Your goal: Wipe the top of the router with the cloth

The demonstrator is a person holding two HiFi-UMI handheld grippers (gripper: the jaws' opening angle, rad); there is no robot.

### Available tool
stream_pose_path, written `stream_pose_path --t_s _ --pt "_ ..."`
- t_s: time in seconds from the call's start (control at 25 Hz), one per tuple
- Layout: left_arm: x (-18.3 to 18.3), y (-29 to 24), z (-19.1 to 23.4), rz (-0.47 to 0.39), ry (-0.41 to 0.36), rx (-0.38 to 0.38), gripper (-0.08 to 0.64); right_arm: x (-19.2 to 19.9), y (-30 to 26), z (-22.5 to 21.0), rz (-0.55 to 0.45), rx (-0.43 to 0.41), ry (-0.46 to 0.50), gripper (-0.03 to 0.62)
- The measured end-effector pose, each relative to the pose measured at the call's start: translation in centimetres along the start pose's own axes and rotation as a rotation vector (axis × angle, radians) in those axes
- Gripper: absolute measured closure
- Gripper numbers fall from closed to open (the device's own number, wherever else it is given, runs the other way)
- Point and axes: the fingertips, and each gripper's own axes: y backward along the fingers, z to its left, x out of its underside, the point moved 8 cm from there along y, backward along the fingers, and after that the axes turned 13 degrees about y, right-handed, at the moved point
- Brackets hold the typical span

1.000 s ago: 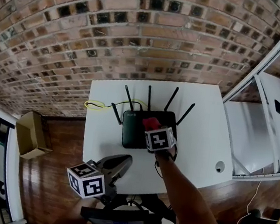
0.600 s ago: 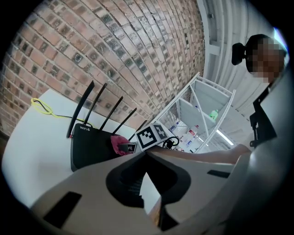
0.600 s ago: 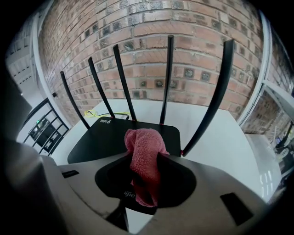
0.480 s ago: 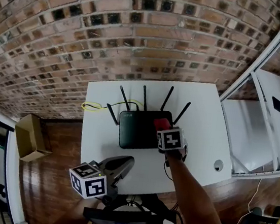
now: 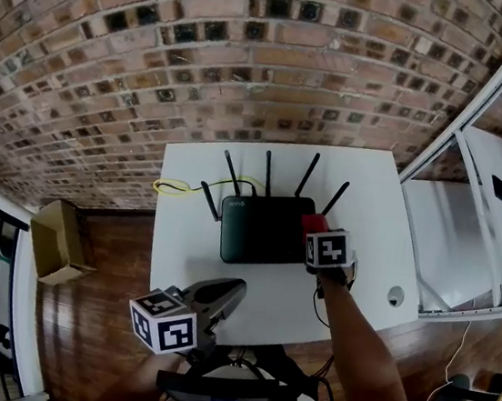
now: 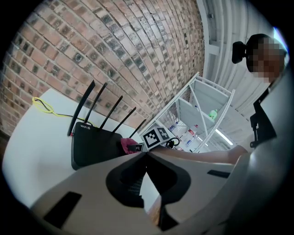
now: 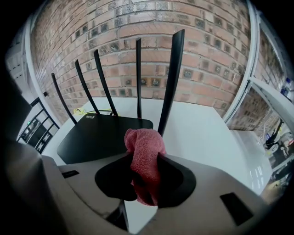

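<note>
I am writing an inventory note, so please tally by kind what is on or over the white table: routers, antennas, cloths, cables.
router: 1
antennas: 5
red cloth: 1
yellow cable: 1
Total: 8

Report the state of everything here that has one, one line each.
Right tool: shut on the cloth.
Cloth: bunched, clamped, at the router's right edge.
Router: flat on the table, five antennas raised.
Left tool: shut, empty, away from the router.
Yellow cable: lying loose on the table behind the router.
</note>
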Motion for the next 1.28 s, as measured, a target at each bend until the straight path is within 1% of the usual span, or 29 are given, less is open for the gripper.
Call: stream_pose_path --t_s 0.2,0.44,0.56,0.64,0.72,0.84,1.08,1.28 --pt "0.1 0.7 0.1 -0.002 -0.002 0.001 0.555 0.7 0.8 -1.4 0.028 0.073 0.01 0.449" --pt "-0.1 1.3 0.2 -0.004 -0.011 0.006 0.555 0.8 2.2 -2.3 -0.028 0.115 -0.042 0.449" --pt "0.0 1.9 0.4 -0.002 -0.009 0.01 0.555 -0.5 3.7 -0.6 -0.127 0.076 -0.054 0.449" --pt "-0.1 2.4 0.5 -0.003 -0.009 0.009 0.555 -2.0 5.4 1.2 -0.178 0.049 -0.042 0.449" --pt "-0.1 2.8 0.6 -0.006 -0.01 0.007 0.555 -3.0 5.8 3.1 -0.209 0.01 -0.016 0.45" --pt "0.0 3.6 0.8 -0.012 -0.009 0.002 0.554 -3.4 5.2 6.7 -0.205 -0.059 0.044 0.449" --pt "0.0 6.0 1.6 -0.025 -0.004 -0.011 0.555 -4.8 4.7 16.2 -0.198 -0.214 0.158 0.449" --pt "0.1 8.5 2.5 -0.032 -0.003 -0.02 0.555 -5.8 4.3 22.6 -0.201 -0.278 0.237 0.45"
